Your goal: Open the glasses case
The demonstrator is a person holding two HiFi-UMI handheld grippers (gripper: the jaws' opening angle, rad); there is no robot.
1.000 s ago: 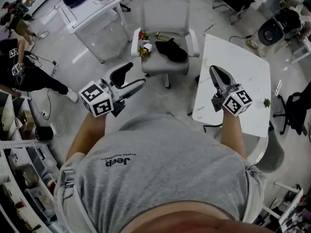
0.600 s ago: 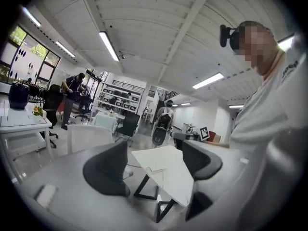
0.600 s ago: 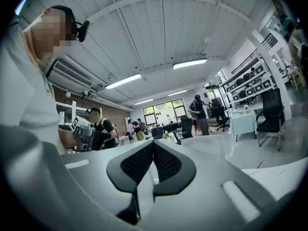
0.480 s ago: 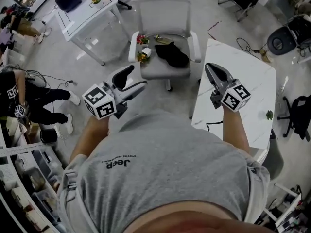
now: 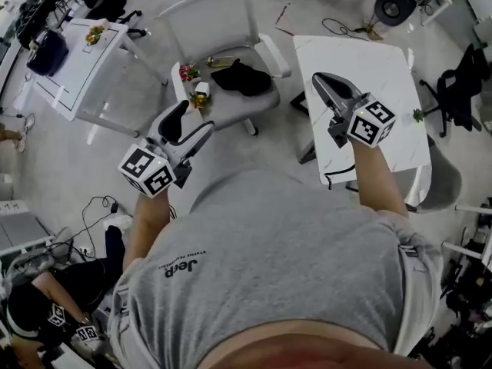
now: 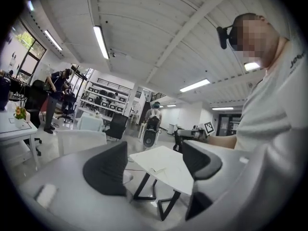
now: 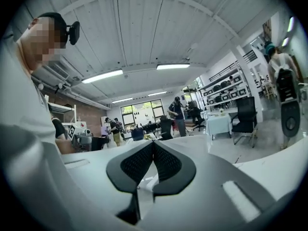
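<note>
I have both tools raised in front of my chest, neither touching anything. The left tool (image 5: pixel 197 119) is released: in its own view its two dark pads stand well apart, with nothing between them but a far-off white table (image 6: pixel 166 167). The right tool (image 5: pixel 324 80) is clenched on nothing, its pads meeting at their tips in the right gripper view (image 7: pixel 153 154).

From the head view, the left tool points toward a white chair (image 5: pixel 206 18), and the right tool shows over the near left part of the white table (image 5: pixel 361 56), which stands just right of that chair. A black thing (image 5: pixel 241 78) lies on the chair's seat. I cannot tell from here whether it is the glasses case. It lies well apart from both tools. Small flowers (image 5: pixel 198 97) sit at the seat's left edge. Further left stands another table (image 5: pixel 73 71) carrying a dark bag (image 5: pixel 46 50).
</note>
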